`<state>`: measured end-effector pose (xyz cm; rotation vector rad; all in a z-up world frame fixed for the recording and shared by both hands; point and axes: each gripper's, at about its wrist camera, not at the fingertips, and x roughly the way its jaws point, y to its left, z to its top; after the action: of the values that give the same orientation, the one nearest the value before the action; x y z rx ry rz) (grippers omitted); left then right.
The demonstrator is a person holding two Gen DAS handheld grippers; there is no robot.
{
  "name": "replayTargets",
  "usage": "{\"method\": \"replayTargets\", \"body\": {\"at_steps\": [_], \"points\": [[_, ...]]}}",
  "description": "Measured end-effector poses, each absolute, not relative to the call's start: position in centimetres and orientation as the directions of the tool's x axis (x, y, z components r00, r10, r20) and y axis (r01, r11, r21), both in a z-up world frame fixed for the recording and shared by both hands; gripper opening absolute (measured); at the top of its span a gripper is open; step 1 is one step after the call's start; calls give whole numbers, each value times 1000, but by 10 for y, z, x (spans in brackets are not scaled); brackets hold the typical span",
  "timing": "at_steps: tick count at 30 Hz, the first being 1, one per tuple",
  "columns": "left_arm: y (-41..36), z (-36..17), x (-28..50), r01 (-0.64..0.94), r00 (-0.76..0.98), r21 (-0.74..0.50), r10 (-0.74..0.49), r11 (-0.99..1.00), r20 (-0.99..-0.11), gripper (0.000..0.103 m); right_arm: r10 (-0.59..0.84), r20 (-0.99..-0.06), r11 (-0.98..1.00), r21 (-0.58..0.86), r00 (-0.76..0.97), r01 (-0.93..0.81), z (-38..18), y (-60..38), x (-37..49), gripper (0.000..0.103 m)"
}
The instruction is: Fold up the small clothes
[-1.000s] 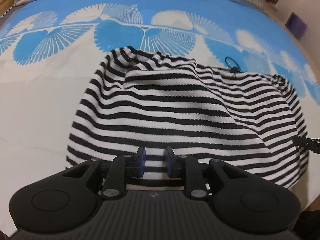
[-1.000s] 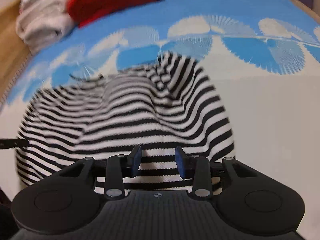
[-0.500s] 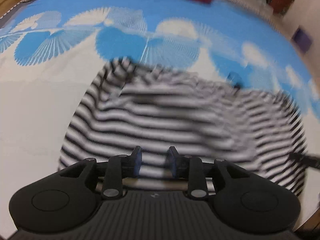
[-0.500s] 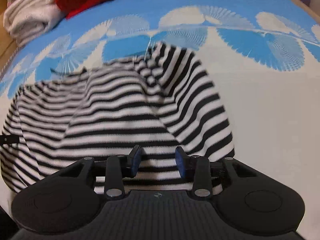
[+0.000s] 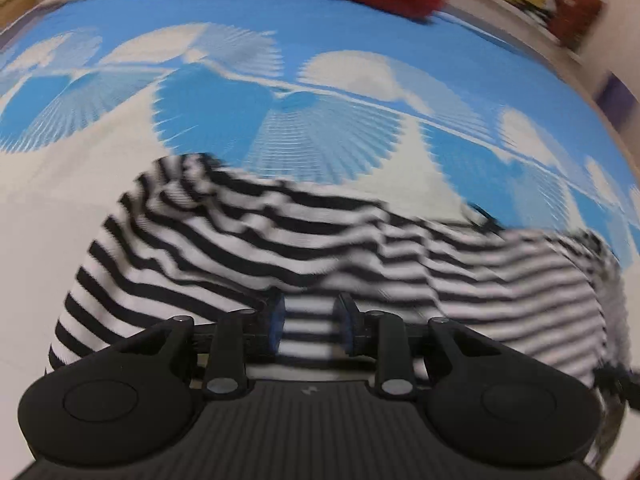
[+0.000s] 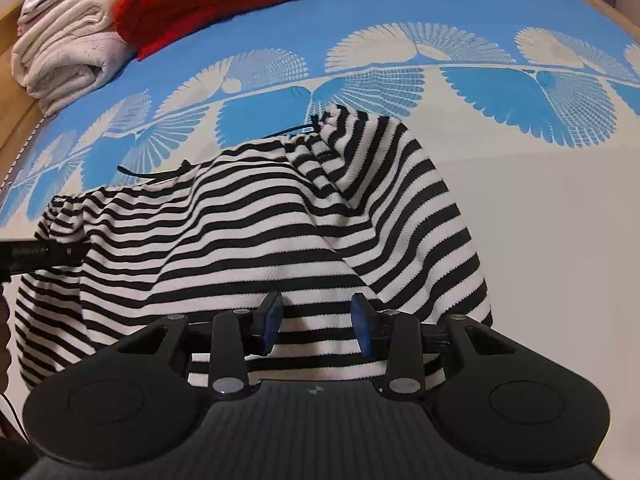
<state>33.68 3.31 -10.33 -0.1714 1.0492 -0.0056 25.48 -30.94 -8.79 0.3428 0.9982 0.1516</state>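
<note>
Striped black-and-white cloth, the small garment [image 6: 248, 240], lay rumpled on the blue-and-white patterned sheet [image 6: 540, 208], its near hem between the fingers of both my grippers. My left gripper [image 5: 310, 326] and right gripper [image 6: 316, 320] stood parted, gripping nothing. I judged the fold barely begun: no neat crease showed, and smoothing and folding remained

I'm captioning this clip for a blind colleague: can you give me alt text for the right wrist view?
A black-and-white striped garment lies rumpled on a blue-and-white patterned bedspread, with the right gripper open over its near edge. A red garment and folded pale towels sit at the far left.
</note>
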Motion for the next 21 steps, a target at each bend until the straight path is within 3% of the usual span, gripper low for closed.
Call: {"method": "replayTargets", "body": {"at_steps": [4,8,15,19,21], "points": [[48,-106,344,-122,491,-199,-115,972,-863,28,256,-812,944,326,525,44,-93,-311,260,40],[44,-90,335,-78,517,-175,-110,982,-849,30,239,-818,950,308,522,48,-95,-316,264,41],[31,-40,288,54,654,-110,-119,992,-748,39,202,-718,952,304,666,39,-68,-340,243,41],[35,-5,257,68,701,-115,-130,991,-701,41,162,-747,978,207,645,-6,-69,-348,220,41],[33,18,235,91,737,-133,-157,987,-658,55,146,-808,988,152,571,-36,-84,-348,215,42]]}}
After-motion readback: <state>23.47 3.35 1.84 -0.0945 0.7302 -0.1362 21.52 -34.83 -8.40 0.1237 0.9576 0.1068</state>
